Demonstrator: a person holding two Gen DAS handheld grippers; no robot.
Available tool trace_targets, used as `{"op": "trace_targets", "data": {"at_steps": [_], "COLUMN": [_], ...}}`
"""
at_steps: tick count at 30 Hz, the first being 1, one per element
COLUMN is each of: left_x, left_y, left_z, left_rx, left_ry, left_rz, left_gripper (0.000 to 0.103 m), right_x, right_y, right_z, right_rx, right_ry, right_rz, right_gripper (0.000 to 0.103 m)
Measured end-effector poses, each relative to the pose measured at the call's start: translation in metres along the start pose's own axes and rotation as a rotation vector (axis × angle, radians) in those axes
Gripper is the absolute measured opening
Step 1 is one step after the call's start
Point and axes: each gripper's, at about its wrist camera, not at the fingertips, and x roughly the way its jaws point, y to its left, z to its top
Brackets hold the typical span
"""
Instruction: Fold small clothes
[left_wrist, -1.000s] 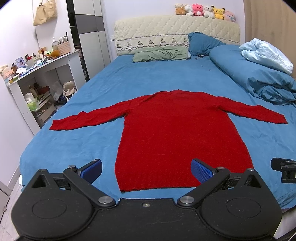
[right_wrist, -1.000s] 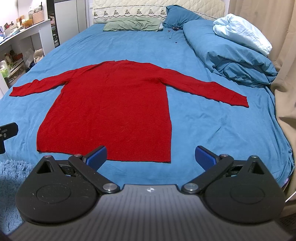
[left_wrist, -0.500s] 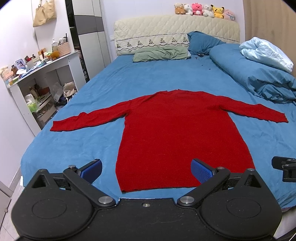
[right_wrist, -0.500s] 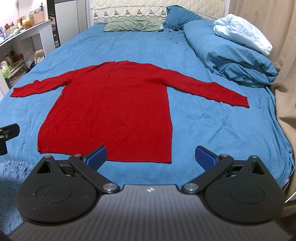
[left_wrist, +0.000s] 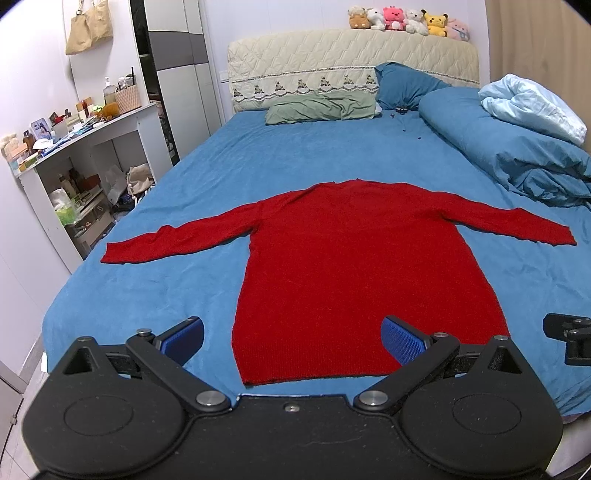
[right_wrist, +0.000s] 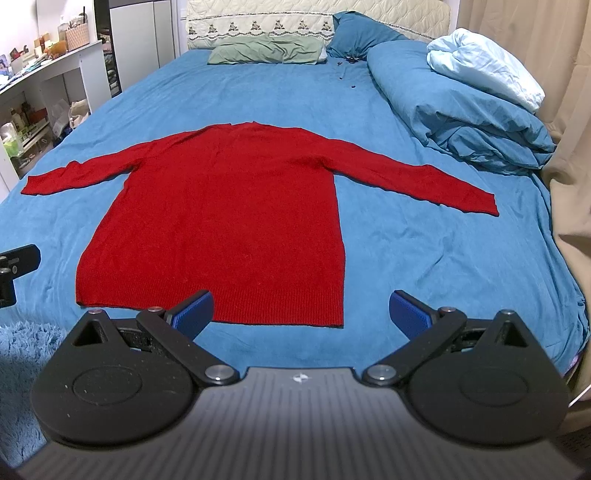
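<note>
A red long-sleeved sweater (left_wrist: 354, 266) lies flat on the blue bed sheet (left_wrist: 303, 155), both sleeves spread out, hem towards me. It also shows in the right wrist view (right_wrist: 229, 221). My left gripper (left_wrist: 291, 338) is open and empty, just above the hem's left half. My right gripper (right_wrist: 301, 314) is open and empty, above the hem's right corner. Neither touches the cloth.
A rolled blue duvet (left_wrist: 509, 155) with a pale blanket (right_wrist: 484, 66) lies along the bed's right side. Pillows (left_wrist: 321, 109) and a padded headboard (left_wrist: 351, 62) are at the far end. A white cluttered shelf unit (left_wrist: 74, 162) stands left. A beige curtain (right_wrist: 569, 155) hangs right.
Both grippers have crept slightly forward towards the sweater's hem. The sweater has not moved and both grippers stay open.
</note>
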Motion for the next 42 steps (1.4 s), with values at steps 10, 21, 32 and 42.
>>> {"op": "trace_targets", "data": {"at_steps": [10,21,32,42], "left_x": [-0.002,-0.002,-0.001,-0.004], "left_y": [0.000,0.000,0.002,-0.003], "left_z": [-0.001,-0.001,-0.001,0.014], "left_rx": [-0.003,-0.004,-0.010,0.013], "left_ry": [0.000,0.000,0.002,-0.032], "left_rz": [-0.005,-0.008,-0.007,-0.006], "left_gripper": [0.103,0.103,0.103,0.103], "right_x": [0.000,-0.001,-0.004,-0.012], "right_y": [-0.002,0.011,0.014,0.002], "right_z": [0.000,0.004,0.008,0.018], "right_rx": [0.003,-0.002,-0.003,0.029], "right_ry": [0.000,-0.002,-0.005,-0.037], "right_rz": [0.001,0.005,0.006,0.029], "right_gripper": [0.103,0.103,0.103,0.103]}}
